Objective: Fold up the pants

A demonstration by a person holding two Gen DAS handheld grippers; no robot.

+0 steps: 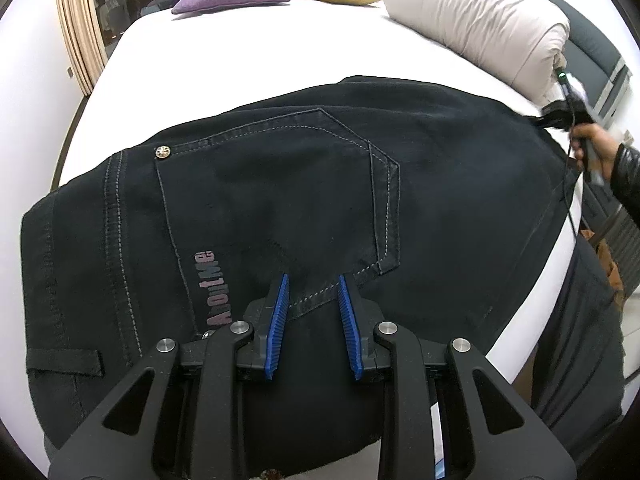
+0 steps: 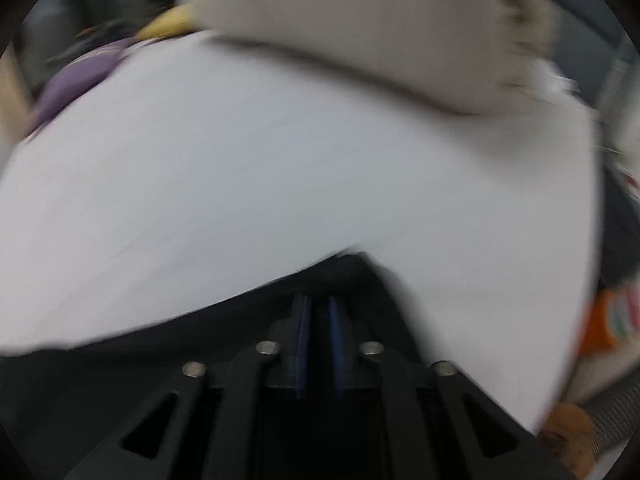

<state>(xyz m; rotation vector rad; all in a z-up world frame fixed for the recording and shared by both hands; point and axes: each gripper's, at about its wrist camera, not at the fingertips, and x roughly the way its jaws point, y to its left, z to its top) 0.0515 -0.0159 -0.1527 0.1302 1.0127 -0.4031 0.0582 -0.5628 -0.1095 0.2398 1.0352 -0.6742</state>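
pants (image 1: 280, 208) lay on bed (image 1: 240, 68), folded leg on leg; cross folds judged left. left gripper (image 1: 314, 312) jaws narrow, pinching cloth. right gripper (image 2: 318, 344) jaws narrow; grip not discernible, blurred.

Left wrist view is sharp and evenly lit, soft indoor light, no glare, and the black pants (image 1: 280, 208) swallow detail. Right wrist view smears with motion blur across the white bed (image 2: 280, 168). Both bow and darken at the edges.
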